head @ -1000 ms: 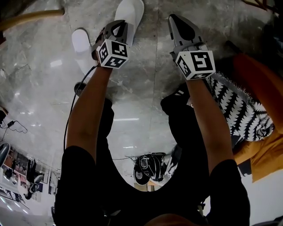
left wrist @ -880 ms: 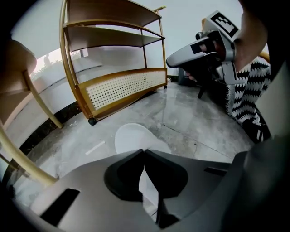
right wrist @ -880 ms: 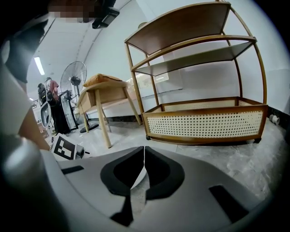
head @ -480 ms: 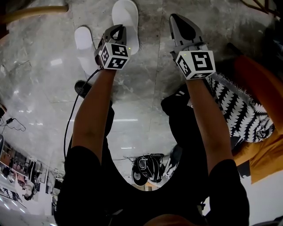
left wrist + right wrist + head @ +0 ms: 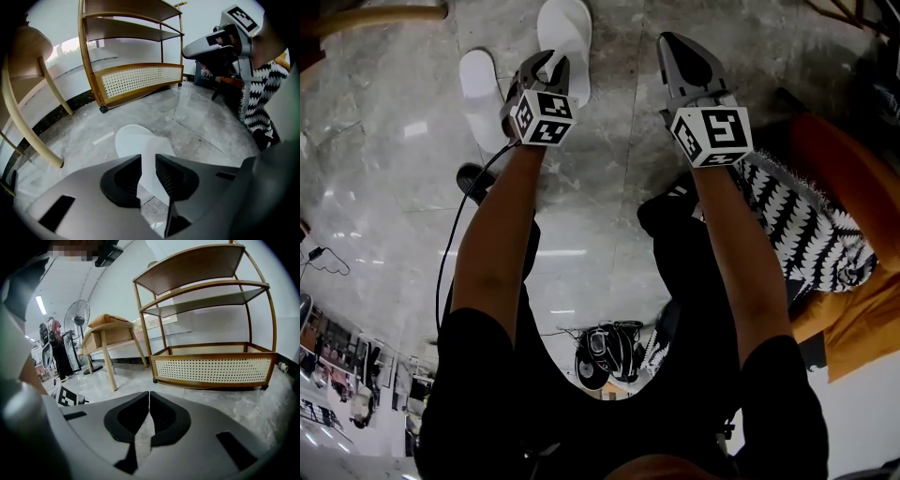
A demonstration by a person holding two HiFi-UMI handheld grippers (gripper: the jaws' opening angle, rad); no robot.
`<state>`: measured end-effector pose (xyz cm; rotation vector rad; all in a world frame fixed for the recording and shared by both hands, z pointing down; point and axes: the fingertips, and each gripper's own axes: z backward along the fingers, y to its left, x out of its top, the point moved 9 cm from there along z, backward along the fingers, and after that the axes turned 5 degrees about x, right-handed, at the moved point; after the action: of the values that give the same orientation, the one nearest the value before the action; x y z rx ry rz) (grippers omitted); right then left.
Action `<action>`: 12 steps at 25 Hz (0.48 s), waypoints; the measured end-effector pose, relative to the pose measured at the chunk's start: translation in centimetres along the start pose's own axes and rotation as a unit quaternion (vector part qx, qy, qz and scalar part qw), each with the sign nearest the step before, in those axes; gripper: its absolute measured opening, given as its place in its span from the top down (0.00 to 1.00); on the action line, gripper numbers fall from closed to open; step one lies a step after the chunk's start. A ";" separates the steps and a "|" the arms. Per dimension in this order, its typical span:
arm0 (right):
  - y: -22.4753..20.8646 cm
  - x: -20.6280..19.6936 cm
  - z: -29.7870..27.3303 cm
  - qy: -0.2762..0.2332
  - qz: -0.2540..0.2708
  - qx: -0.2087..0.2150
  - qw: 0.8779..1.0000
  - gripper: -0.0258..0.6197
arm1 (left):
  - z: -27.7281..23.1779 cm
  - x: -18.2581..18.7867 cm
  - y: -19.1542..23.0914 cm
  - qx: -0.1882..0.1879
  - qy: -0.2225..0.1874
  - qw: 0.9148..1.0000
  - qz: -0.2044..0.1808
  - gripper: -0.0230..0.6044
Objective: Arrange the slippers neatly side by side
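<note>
Jaws on the left hand-held gripper [image 5: 148, 168] are parting at this moment. Its own view shows a clear gap between the ribbed pads, with the white slipper [image 5: 136, 140] showing through that gap but neither pad pressing on it. The slipper appears to lie flat on the grey marble floor [image 5: 609, 141] just ahead of the tips, so I read this as the release: the slipper has been set down and is being let go.

From the head view, the left hand-held gripper [image 5: 546, 64] hovers over the near edge of that slipper [image 5: 565, 37]. The second white slipper [image 5: 481, 89] lies just to its left, near but apart. The two point roughly the same way. The left one sits closer to the person, so the heels do not look level. By that judgement the pair is close to side by side but not yet neat, and a small nudge may still be needed.

The right hand-held gripper [image 5: 675, 45] is held off to the right over bare floor, well apart from both slippers. In its own view the right hand-held gripper [image 5: 148, 404] has its jaws pressed together with nothing between them. Only the floor and a wooden shelf rack [image 5: 211, 366] lie beyond.
</note>
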<state>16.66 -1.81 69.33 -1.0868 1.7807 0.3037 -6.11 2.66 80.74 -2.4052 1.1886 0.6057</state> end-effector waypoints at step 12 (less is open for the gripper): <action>6.0 11.9 4.0 -0.009 0.006 0.008 1.000 0.91 | 15.7 7.2 7.3 0.045 -0.120 0.989 0.080 0.90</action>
<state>13.10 -2.28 55.94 -1.0585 1.7724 0.3048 -11.36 2.03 62.77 -2.1066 1.2819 0.8445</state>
